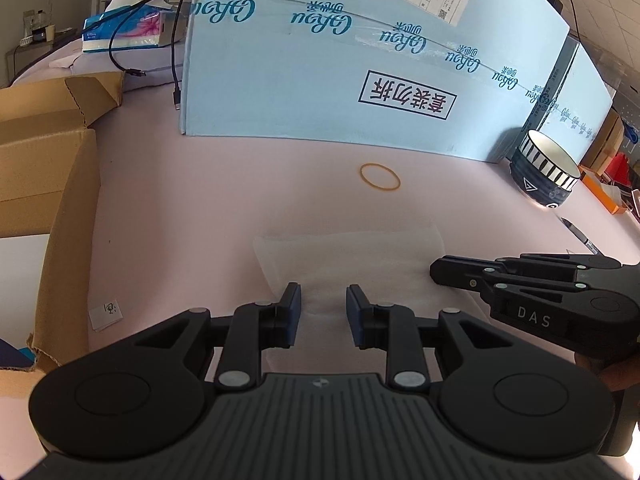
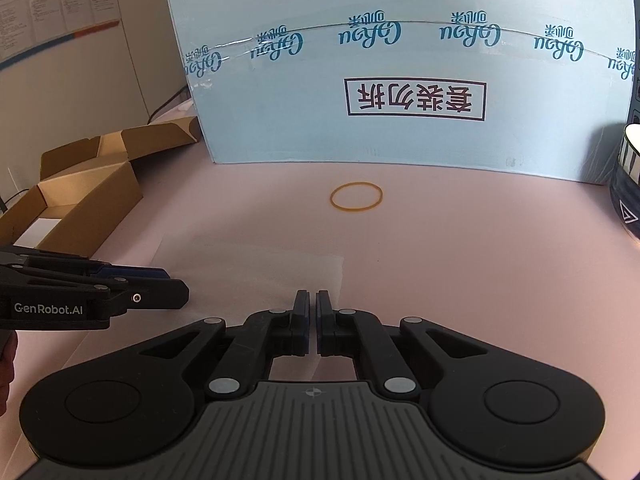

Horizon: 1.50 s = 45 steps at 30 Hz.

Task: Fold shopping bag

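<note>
Right wrist view: left gripper (image 2: 176, 286) reads "GenRobot.AI".

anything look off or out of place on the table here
One stray item: a rubber band lies alone on the pink table, apart from the flat, see-through bag. Nothing looks spilled or damaged.

My left gripper (image 1: 323, 304): tipped downward, jaws parted with a clear gap, nothing pinched between the blue pads | my right gripper (image 2: 313, 312): tipped downward, jaws closed to a thin slit, whether anything is caught there I cannot tell | both side by side, tips level, close together but apart
</note>
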Available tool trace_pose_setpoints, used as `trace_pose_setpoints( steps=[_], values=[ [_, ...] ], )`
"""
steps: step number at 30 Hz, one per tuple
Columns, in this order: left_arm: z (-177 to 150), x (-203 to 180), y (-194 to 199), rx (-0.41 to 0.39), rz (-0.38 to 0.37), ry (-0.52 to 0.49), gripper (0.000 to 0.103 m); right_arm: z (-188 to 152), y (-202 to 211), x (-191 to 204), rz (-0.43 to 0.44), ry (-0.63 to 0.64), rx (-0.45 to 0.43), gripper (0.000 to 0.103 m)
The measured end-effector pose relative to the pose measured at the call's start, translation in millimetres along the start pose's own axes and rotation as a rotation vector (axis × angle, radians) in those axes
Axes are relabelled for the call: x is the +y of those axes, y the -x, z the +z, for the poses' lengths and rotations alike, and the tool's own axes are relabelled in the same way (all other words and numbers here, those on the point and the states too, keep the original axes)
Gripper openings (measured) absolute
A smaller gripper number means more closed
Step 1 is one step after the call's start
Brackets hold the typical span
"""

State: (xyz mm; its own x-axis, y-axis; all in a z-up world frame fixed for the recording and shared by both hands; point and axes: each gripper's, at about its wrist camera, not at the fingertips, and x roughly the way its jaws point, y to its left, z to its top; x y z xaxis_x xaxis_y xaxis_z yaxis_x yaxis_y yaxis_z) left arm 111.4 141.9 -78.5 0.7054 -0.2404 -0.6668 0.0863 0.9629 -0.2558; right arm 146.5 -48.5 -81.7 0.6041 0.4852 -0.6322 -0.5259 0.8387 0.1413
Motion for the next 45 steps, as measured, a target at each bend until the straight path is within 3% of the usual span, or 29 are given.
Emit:
trace_pose_setpoints(
  steps=[6,9,11,13,16,20,27,37,45],
  values=[
    [1,-3,-1,0.002,0.003,-0.024,0.023,3,1,-5,0.011,-0.026,0.002,0.000],
    [6,-7,7,0.015,0.030,-0.016,0.023,4,22,-7,0.037,-0.069,0.009,0.001],
    [11,-13,24,-0.024,0.037,-0.027,0.023,3,48,-8,0.066,-0.084,-0.007,0.001],
    [18,-22,43,-0.080,0.003,-0.040,0.025,-3,64,-4,0.080,-0.075,0.027,0.001],
    [30,-39,49,-0.119,-0.103,-0.069,0.036,-16,77,6,0.092,-0.054,0.067,0.001],
    [35,-69,3,-0.023,-0.168,-0.138,0.035,-38,78,20,0.076,-0.056,0.083,0.001],
    [7,-99,-33,0.070,-0.126,-0.223,0.031,-63,87,28,0.059,-0.035,0.104,0.001],
    [-1,-99,-34,0.054,-0.123,-0.260,0.033,-95,131,44,0.144,-0.012,0.181,0.006],
    [-2,-101,-33,0.051,-0.114,-0.280,0.033,-115,163,52,0.160,0.008,0.238,0.010]
  ],
)
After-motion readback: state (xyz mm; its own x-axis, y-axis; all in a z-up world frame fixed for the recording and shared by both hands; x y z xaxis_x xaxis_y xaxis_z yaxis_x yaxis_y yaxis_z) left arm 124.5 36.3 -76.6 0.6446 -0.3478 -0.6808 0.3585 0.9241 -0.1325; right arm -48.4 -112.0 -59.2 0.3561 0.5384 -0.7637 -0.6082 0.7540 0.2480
